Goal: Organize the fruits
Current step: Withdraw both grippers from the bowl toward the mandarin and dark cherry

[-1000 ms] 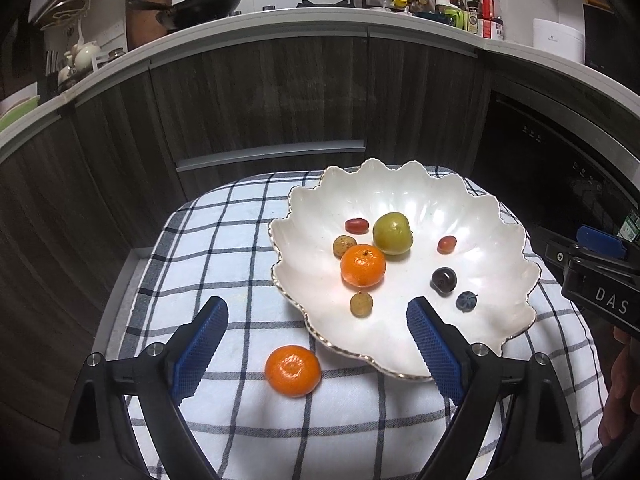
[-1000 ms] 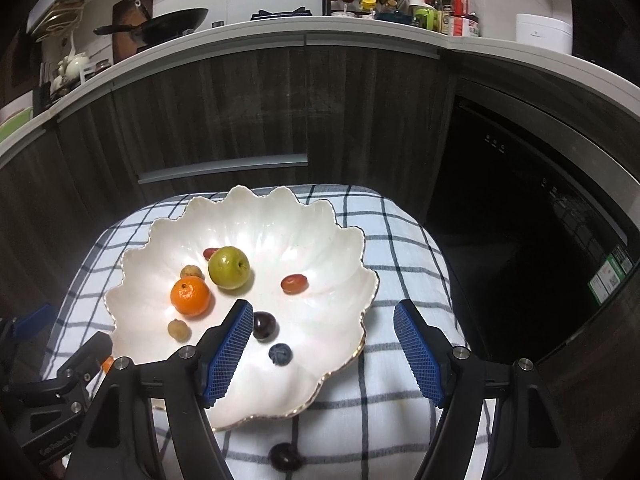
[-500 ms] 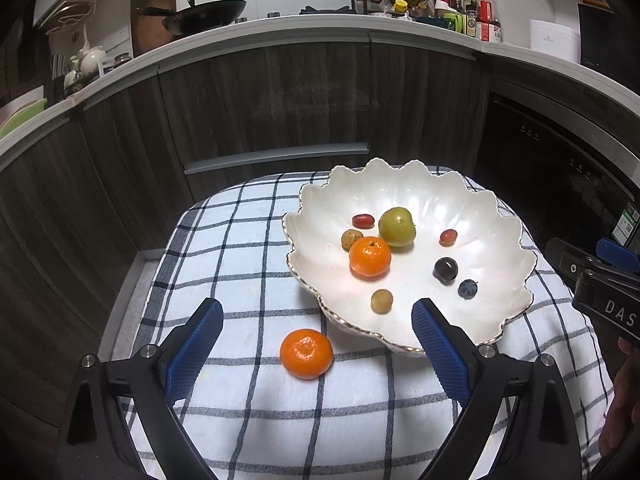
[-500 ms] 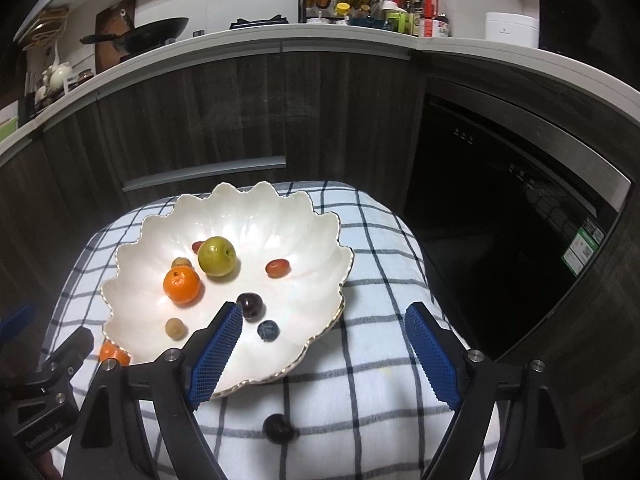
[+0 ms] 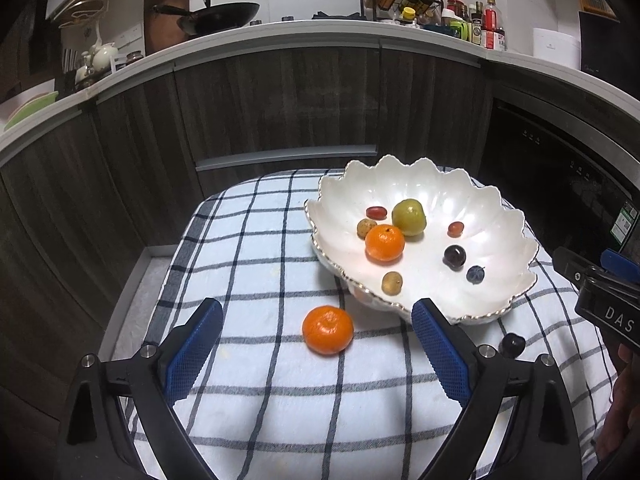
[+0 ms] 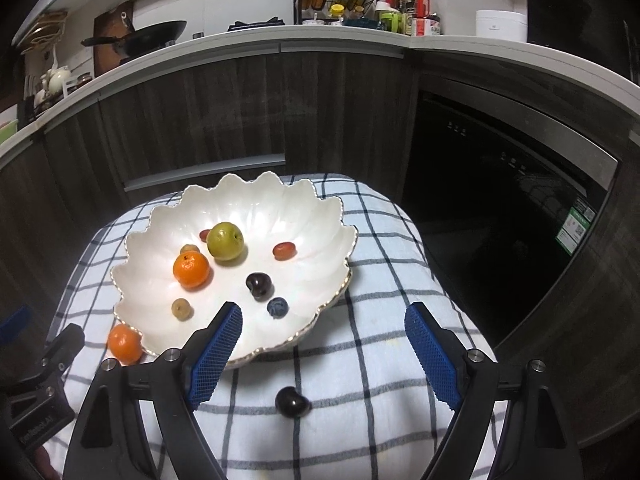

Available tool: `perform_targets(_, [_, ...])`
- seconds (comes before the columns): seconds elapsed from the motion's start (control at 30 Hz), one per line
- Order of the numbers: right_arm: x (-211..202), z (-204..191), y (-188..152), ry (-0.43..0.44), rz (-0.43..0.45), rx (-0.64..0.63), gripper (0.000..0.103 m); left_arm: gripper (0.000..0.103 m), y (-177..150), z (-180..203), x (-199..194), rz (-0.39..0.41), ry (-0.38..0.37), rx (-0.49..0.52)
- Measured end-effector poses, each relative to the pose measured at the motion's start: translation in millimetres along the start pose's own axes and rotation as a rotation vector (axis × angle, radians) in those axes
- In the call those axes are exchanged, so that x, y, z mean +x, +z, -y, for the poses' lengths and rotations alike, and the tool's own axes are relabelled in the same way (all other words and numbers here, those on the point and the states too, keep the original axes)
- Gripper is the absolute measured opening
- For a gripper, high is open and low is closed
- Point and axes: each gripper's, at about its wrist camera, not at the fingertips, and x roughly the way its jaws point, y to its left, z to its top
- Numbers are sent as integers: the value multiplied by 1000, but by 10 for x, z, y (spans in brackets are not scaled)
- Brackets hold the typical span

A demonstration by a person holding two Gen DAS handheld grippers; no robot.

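Both rigs hover over the checked cloth on the tabletop, pointing down toward the scalloped white bowl. I count two fruits outside it: a mandarin and a dark cherry.

Left gripper: jaws wide apart, nothing between the pads. The mandarin lies on the cloth directly ahead, roughly centred in the gap and just beyond the tips, close to the bowl's near rim. It is near-round, so I see no long axis to align with. The left hand is clearly the nearer one for it; from the right wrist view it sits off at the far left edge of the bowl.

Right gripper: jaws have just been opening and now stand wide apart, empty. The cherry lies on the cloth between the two fingers, a little left of centre and nearer the camera than the tips, so I judge this hand needs to draw back or drop before it can close on it. The right hand is nearer the cherry.

Bowl already holds a second mandarin, a green-yellow fruit, a blueberry and several small pieces.

Legible writing: "DAS" in white on the right rig's black body, seen from the left wrist. A green sticker on the dark appliance at right is too small to read
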Motion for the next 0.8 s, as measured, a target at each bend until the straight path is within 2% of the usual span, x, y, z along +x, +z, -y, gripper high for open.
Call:
perform_targets(0.17, [-89, -39, -175, -30, 31, -7, 85, 97, -113, -70, 14, -2, 1, -6])
perform_targets(0.4, [-114, -185, -367, -36, 28, -61, 85, 97, -257, -242, -5, 14, 18, -45])
perform_targets(0.57, [-83, -276, -468, -15, -3, -76, 85, 97, -307, -330, 13, 17, 15, -63])
perform_targets(0.8, [-40, -320, -582, -11, -35, -86, 85, 97, -386, -305, 96, 5, 21, -20])
